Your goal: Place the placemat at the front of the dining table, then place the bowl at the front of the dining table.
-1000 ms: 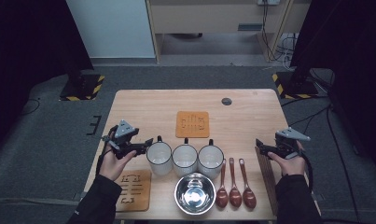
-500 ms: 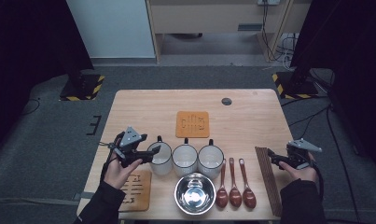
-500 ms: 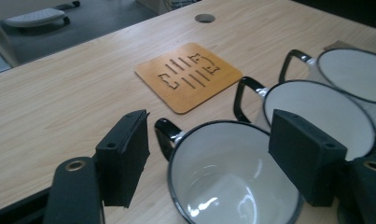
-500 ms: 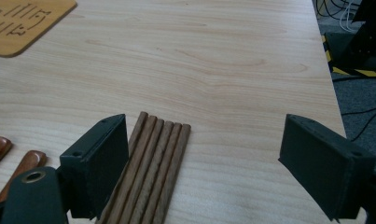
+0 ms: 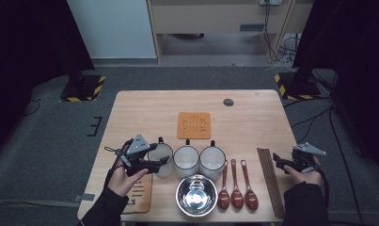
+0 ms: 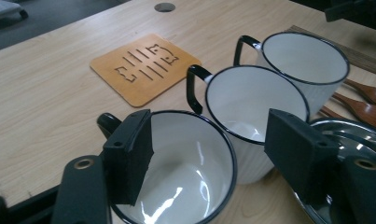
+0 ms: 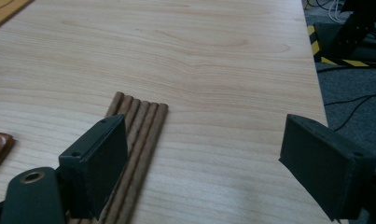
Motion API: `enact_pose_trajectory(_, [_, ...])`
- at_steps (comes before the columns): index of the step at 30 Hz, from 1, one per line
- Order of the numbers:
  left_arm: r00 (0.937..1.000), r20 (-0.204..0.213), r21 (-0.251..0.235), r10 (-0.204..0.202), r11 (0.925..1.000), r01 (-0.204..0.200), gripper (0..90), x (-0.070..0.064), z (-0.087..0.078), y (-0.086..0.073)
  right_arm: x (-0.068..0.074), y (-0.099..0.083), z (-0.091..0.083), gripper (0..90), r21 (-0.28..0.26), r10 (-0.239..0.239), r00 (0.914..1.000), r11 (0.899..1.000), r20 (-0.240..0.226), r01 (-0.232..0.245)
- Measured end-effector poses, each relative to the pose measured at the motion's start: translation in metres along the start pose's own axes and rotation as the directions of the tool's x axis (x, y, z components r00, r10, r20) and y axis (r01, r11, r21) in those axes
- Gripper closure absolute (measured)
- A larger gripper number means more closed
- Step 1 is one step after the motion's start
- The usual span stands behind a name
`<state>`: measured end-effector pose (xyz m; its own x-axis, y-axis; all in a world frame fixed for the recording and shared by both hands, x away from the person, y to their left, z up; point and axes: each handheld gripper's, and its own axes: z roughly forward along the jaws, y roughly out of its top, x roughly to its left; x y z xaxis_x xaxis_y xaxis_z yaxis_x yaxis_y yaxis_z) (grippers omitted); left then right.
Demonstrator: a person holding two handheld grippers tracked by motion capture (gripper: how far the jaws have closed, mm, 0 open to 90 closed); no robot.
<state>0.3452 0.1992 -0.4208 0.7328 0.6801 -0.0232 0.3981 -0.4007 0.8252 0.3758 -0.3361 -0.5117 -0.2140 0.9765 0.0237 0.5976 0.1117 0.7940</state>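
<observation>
Left gripper (image 5: 155, 163) has moved in over the leftmost mug (image 6: 176, 172), jaws spread across its rim, one pad seemingly inside. Mug upright at the row's left end, handle toward the coaster (image 5: 194, 125), its base cut off. Right gripper (image 5: 282, 165) released, by the sticks (image 5: 270, 179).

This looks like a lab or recording studio, not a home. The wooden desk (image 5: 253, 122) stands alone on grey carpet (image 5: 51, 136), with black curtains (image 5: 27, 42) at both sides. Stand feet marked with yellow-black hazard tape (image 5: 81, 92) sit near the desk corners, and loose cables (image 5: 276, 33) run over the floor — a set-up for recording. Behind is a pale cabinet (image 5: 215, 16).
</observation>
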Motion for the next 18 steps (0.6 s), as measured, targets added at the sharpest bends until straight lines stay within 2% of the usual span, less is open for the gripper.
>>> enact_pose_trajectory(6, [0.9997, 0.023, 0.024, 0.01, 0.9997, -0.01, 34.4, -0.011, 0.0, -0.005, -0.008, -0.006, 0.001, 15.2, 0.01, 0.009, 0.9995, 1.0, 0.029, -0.009])
enact_pose_trajectory(7, [0.9986, 0.041, 0.006, 0.034, 0.9994, -0.034, 34.5, -0.011, 0.002, -0.005, -0.009, -0.007, 0.001, 15.2, 0.016, 0.005, 0.9995, 1.0, 0.032, -0.006])
enact_pose_trajectory(8, [0.9989, 0.04, 0.015, 0.022, 0.9996, -0.023, 35.0, -0.014, 0.001, -0.005, -0.01, -0.008, 0.002, 15.1, 0.023, 0.0, 0.9994, 1.0, 0.034, -0.001])
enact_pose_trajectory(11, [0.9985, 0.049, 0.019, 0.026, 0.9995, -0.027, 36.3, -0.02, 0.001, -0.005, -0.012, -0.011, 0.004, 15.0, 0.043, -0.002, 0.9994, 0.999, 0.036, 0.001])
enact_pose_trajectory(18, [0.9959, 0.087, 0.053, 0.022, 0.9982, -0.027, 38.9, -0.033, 0.004, -0.007, -0.012, -0.012, 0.006, 14.3, 0.05, -0.004, 0.9998, 0.999, 0.021, 0.003])
